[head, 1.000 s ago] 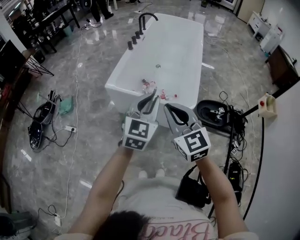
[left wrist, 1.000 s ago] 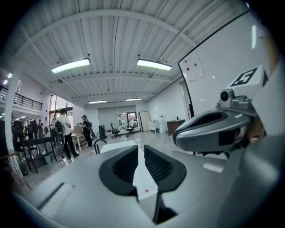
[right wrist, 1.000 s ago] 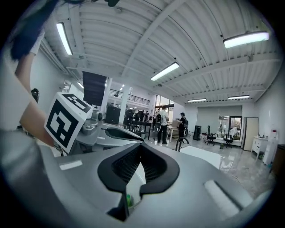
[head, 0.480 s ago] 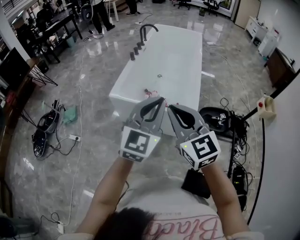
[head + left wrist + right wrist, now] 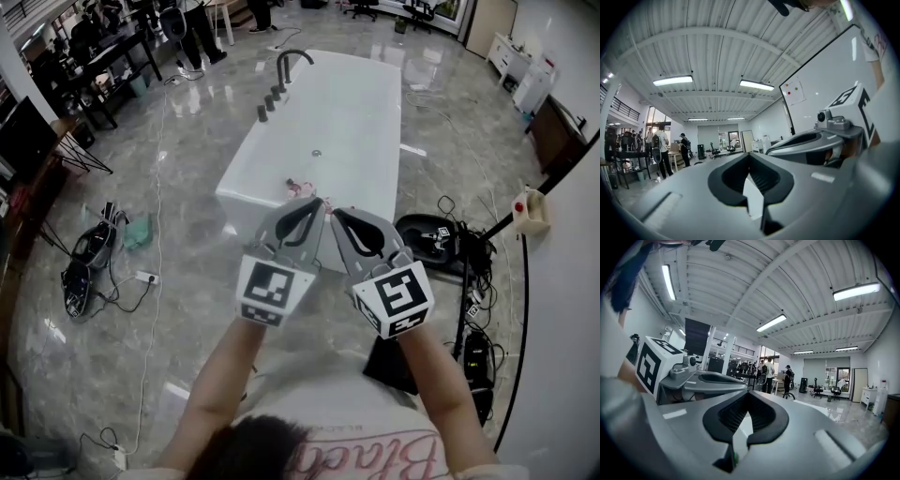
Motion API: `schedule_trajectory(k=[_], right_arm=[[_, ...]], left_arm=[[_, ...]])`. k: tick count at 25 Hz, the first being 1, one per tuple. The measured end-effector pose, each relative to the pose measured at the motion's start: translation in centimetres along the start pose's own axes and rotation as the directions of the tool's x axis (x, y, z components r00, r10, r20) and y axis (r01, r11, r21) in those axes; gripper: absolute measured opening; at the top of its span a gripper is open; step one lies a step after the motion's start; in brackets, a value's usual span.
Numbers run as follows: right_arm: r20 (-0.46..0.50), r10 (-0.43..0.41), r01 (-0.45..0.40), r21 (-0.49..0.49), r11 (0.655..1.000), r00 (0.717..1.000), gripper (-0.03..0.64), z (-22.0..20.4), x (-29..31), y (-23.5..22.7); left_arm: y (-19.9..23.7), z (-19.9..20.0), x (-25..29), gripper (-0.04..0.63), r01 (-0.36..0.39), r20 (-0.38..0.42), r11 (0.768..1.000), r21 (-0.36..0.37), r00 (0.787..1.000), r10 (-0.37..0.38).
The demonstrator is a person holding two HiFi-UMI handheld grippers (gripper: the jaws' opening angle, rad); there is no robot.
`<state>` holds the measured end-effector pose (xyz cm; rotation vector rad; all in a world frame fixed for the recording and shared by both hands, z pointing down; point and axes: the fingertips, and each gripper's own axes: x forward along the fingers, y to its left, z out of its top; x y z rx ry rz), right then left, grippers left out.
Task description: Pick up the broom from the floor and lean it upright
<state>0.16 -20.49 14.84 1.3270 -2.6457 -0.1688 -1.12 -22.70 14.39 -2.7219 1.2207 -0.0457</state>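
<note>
Head view: the left claw (image 5: 318, 201) and the right claw (image 5: 335, 212) are held up side by side, their tips almost touching each other, both pointing roughly level toward the near end of a white bathtub (image 5: 347, 112) standing on the grey marble floor (image 5: 178, 281). The left gripper view shows the left claw's jaws closed tip to tip with nothing between them. The right gripper view shows the right claw likewise closed and empty.
</note>
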Motion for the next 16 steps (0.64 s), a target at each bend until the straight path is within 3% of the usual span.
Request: schedule_trajectory(k=[16], right_arm=[[-0.023, -0.011, 0.012, 0.025, 1.000, 1.000, 0.000, -0.76, -0.48, 0.15]], left_arm=[[-0.40, -0.26, -0.40, -0.002, -0.005, -0.009, 0.999, -0.047, 1.000, 0.005]])
